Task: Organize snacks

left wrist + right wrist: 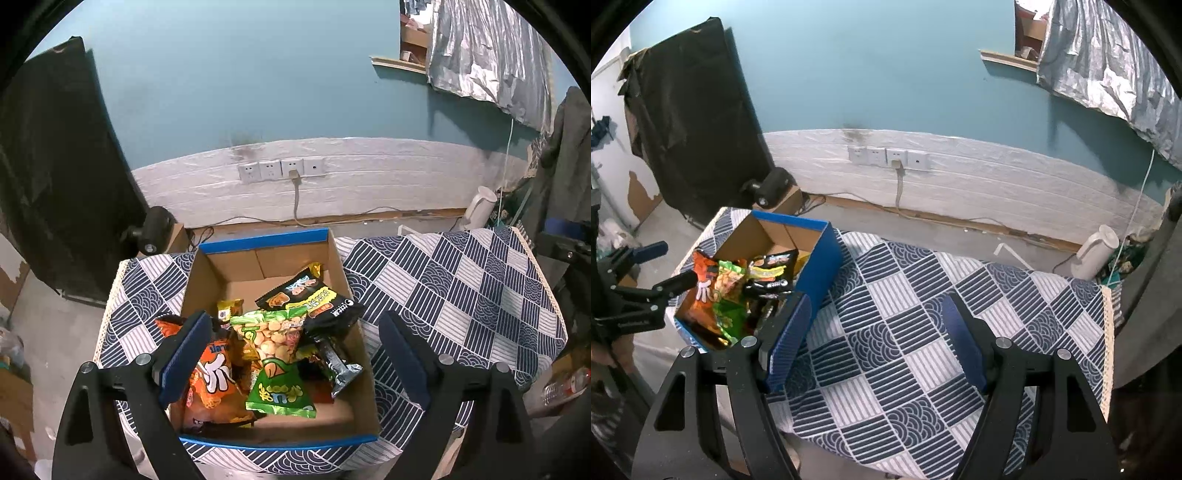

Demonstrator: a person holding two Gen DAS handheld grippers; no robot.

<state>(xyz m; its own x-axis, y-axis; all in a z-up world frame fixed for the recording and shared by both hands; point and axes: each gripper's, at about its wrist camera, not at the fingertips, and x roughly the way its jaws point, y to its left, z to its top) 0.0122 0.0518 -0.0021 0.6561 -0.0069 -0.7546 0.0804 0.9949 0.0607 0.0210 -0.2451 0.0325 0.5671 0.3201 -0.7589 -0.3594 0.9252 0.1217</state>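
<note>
A cardboard box (343,280) with blue outer walls sits on the left part of the patterned table and holds several snack bags: an orange bag (210,384), green bags (280,395), a black and yellow bag (310,295) and a silver-ended wrapper (341,369). My left gripper (295,354) hangs open and empty above the box. The box also shows in the right wrist view (823,266), with the left gripper (657,266) to its left. My right gripper (875,332) is open and empty over the bare cloth to the right of the box.
The table carries a navy and white checked cloth (923,332). Behind it are a white wall panel with sockets (280,170) and a plugged cable. A white jug (1097,254) stands on the floor at right. A black draped object (694,114) stands at left.
</note>
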